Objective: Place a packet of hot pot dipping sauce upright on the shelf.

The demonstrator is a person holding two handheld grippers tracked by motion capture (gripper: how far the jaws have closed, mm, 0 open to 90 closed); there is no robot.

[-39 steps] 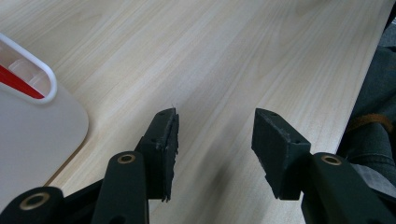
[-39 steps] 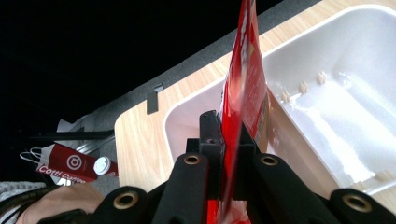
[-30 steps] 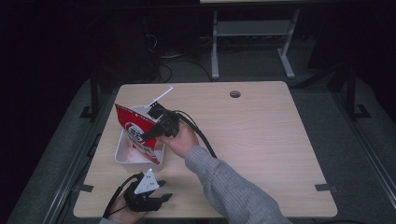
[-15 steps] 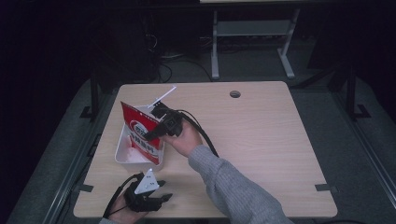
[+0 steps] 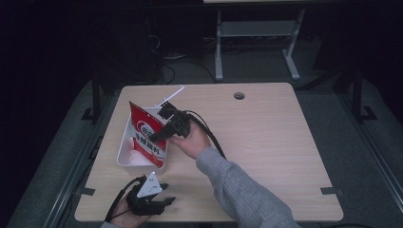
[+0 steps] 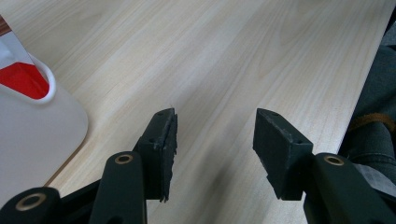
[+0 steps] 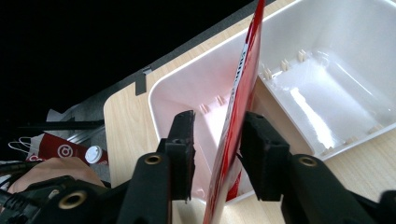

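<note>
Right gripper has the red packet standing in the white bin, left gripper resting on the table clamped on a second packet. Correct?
Not quite: the left gripper holds nothing. The left gripper view shows its jaws apart over bare table. The rest holds: the red packet stands in the white bin between the right gripper jaws, which have just been opening.

- Left gripper [image 6: 215, 135]: black jaws parted, nothing between them, over the pale wooden table [image 6: 243, 56].
- White tray [image 6: 42, 126] at left, showing a red packet [image 6: 21, 79] inside.

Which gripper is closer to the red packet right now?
Right. The right gripper has its open jaws around the red packet standing in the white tray; the left gripper rests on the table nearby.
</note>
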